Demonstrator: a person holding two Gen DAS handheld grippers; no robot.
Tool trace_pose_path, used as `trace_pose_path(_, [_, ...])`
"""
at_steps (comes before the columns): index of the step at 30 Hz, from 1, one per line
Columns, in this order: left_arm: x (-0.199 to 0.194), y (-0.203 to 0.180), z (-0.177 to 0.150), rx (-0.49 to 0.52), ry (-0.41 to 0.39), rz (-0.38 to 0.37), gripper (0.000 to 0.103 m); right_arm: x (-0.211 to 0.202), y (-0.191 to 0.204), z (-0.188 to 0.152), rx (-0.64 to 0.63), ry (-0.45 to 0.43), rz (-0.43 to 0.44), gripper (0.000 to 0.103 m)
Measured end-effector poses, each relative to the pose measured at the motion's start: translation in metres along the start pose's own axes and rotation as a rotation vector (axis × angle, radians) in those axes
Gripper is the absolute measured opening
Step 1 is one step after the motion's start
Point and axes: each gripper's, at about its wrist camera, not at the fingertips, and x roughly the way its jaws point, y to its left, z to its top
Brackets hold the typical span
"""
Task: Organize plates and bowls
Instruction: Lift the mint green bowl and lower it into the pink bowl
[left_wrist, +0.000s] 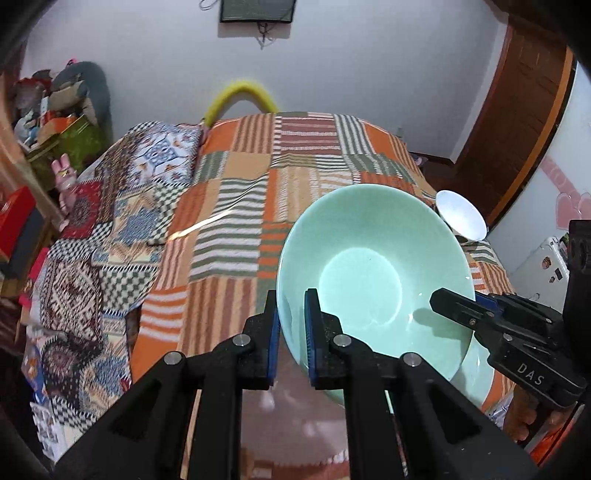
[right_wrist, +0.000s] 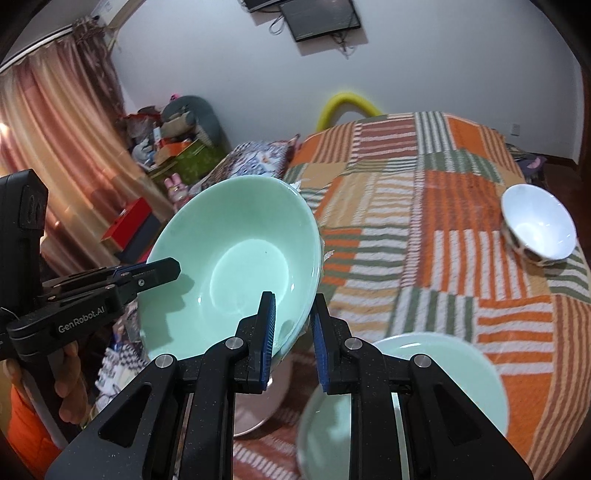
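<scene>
A mint green bowl (left_wrist: 369, 266) is held tilted in the air above the bed by both grippers. My left gripper (left_wrist: 291, 325) is shut on its left rim. My right gripper (right_wrist: 293, 325) is closed around its right rim and shows in the left wrist view (left_wrist: 454, 306); the left gripper shows in the right wrist view (right_wrist: 162, 269). A second mint green bowl (right_wrist: 443, 373) lies on the bed below the right gripper. A white bowl (right_wrist: 537, 225) with a patterned outside sits tilted at the bed's right edge, also in the left wrist view (left_wrist: 460, 218).
The bed carries an orange, green and white striped patchwork blanket (left_wrist: 258, 177). A round metal dish (right_wrist: 258, 406) lies under the held bowl. A patterned quilt (left_wrist: 110, 221) hangs at the bed's left. Cluttered shelves and boxes (left_wrist: 55, 122) stand at left.
</scene>
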Motion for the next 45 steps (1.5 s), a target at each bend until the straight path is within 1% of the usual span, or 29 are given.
trace_pose_path(4, [-0.005,0.014,-0.014,-0.029,0.005,0.013,0.010,0.010,0.012,-0.009,-0.016,0.032,0.020,0.018])
trace_pose_path(8, [-0.002,0.024,-0.028,-0.038,0.022,0.040,0.010,0.020,0.020,-0.018,-0.032,0.065,0.027,0.018])
trace_pose_path(16, [0.011,0.033,-0.058,-0.045,0.061,0.077,0.010,0.034,0.032,-0.038,-0.047,0.125,0.008,0.018])
trace_pose_path(18, [0.016,0.035,-0.065,-0.051,0.077,0.079,0.012,0.038,0.034,-0.042,-0.046,0.142,0.002,0.018])
trace_pose_path(28, [0.036,0.048,-0.092,-0.107,0.144,0.067,0.012,0.053,0.041,-0.061,-0.071,0.206,-0.025,0.020])
trace_pose_path(35, [0.047,0.051,-0.101,-0.120,0.173,0.071,0.012,0.060,0.043,-0.067,-0.083,0.232,-0.043,0.020])
trace_pose_path(43, [0.052,0.046,-0.102,-0.070,0.167,0.124,0.012,0.065,0.042,-0.070,-0.078,0.250,-0.038,0.021])
trace_pose_path(45, [0.053,0.045,-0.101,-0.055,0.165,0.133,0.014,0.065,0.042,-0.071,-0.080,0.247,-0.036,0.021])
